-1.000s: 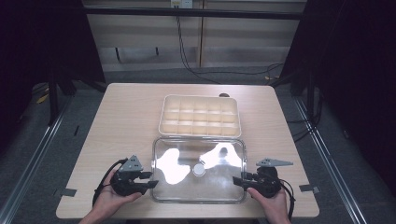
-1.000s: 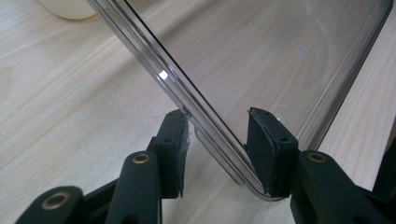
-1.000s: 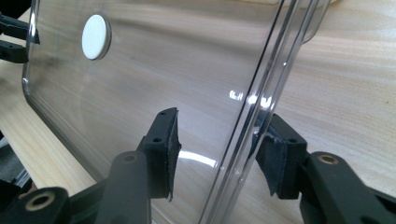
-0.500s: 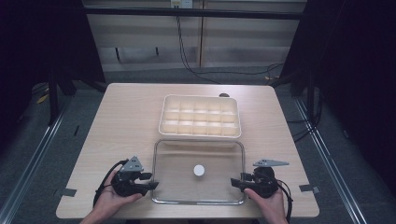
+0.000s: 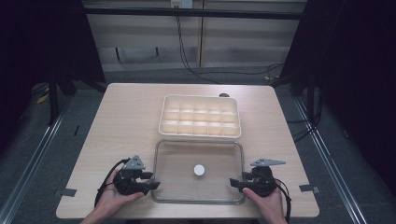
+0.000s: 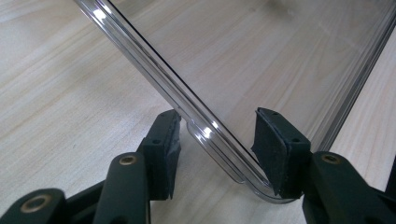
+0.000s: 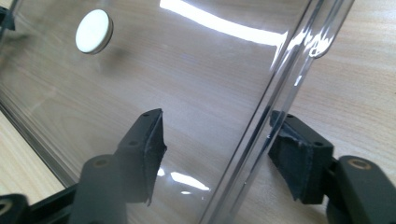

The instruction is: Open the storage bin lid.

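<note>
A clear plastic lid [image 5: 177,158] with a white round knob [image 5: 199,170] at its middle lies flat on the table, near the front edge. My left gripper [image 5: 152,179] is at the lid's left rim and my right gripper [image 5: 234,183] at its right rim. In the left gripper view the left gripper [image 6: 217,128] stands open, its jaws straddling the lid's rim [image 6: 154,70] near a corner, with gaps on both sides. In the right gripper view the right gripper [image 7: 218,121] is open too, one jaw under the clear lid [image 7: 187,70], the other outside the rim; the knob [image 7: 94,31] lies farther off.
A cream tray [image 5: 201,135] divided into several compartments sits just behind the lid, nearly touching it. The wooden table [image 5: 126,121] has bare room left and right of both. Tape marks lie near the front corners. Beyond the table edges is dark floor with metal rails.
The bright glare on the lid a second ago is gone and the lid now lies flat. Both hands have stayed at the lid's sides.
</note>
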The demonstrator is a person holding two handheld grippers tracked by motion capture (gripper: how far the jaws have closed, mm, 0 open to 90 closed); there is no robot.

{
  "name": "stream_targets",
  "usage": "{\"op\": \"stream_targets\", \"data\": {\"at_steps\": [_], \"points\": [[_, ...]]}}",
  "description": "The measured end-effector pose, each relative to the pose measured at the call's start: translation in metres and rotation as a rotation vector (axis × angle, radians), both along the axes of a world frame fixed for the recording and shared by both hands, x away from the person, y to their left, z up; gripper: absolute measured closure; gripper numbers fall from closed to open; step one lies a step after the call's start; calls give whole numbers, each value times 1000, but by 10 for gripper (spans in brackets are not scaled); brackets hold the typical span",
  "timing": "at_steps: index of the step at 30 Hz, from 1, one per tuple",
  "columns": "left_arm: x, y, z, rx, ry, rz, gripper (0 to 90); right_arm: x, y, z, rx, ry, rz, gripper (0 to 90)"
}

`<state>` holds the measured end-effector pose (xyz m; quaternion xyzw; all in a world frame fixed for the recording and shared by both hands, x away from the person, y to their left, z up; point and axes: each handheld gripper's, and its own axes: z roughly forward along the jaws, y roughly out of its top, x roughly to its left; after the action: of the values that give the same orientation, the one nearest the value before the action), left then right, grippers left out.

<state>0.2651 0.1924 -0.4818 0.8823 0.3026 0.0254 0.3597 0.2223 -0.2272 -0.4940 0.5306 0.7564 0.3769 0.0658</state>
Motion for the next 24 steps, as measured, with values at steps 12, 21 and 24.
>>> {"op": "stream_targets", "data": {"at_steps": [12,21,24], "points": [[-1,-5,-3,8,32,18,462,0,7,0,-84,-27,18,280],[3,-5,-6,24,10,-5,491,4,-1,-1,-38,-28,0,290],[4,-7,-8,17,14,-10,476,3,-3,1,-34,-43,4,300]]}}
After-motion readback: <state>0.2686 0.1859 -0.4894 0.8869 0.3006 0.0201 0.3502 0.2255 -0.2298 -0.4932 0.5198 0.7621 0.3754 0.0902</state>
